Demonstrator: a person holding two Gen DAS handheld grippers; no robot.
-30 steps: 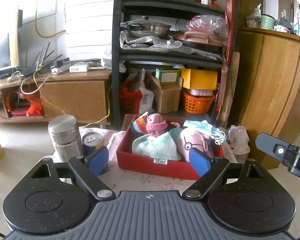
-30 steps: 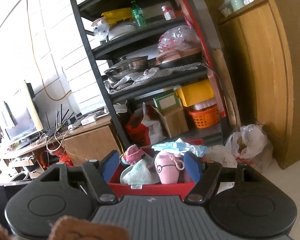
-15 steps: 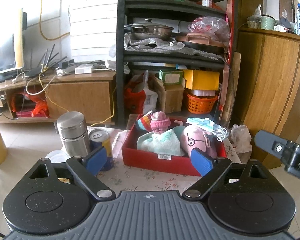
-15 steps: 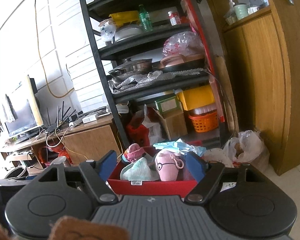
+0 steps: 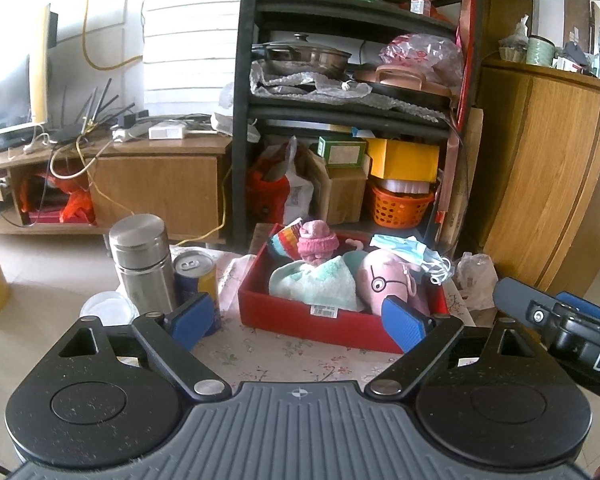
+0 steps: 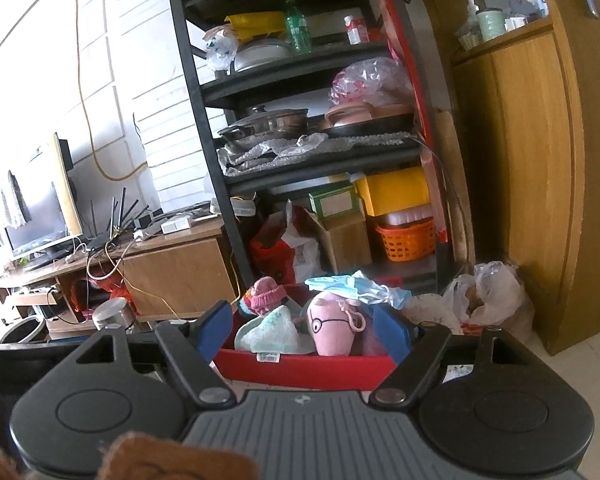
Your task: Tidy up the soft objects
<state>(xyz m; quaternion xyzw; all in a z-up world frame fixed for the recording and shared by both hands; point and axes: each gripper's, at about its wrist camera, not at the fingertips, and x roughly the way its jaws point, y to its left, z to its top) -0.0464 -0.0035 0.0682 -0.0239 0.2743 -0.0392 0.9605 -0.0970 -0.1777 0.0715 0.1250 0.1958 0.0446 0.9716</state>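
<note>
- Left wrist view: left gripper [image 5: 298, 322] with fingers wide, holding nothing, short of the red box [image 5: 312, 322] at the table's far right edge. Inside, towel [image 5: 320, 286], pink hat [image 5: 318, 242], pig plush [image 5: 384, 282]; mask [image 5: 410, 252] draped over the far rim.
- Right wrist view: right gripper [image 6: 304, 330] spread wide too, empty, near the box [image 6: 304, 370]. Plush [image 6: 334, 328] lying lengthwise front to back, face forward. Best approached from above, closing across its narrow width, clear of the rim.

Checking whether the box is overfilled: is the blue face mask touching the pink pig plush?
Touching. In the left wrist view the blue face mask drapes directly over the top of the pink pig plush, with no gap between them; both sit in the red box.
</note>
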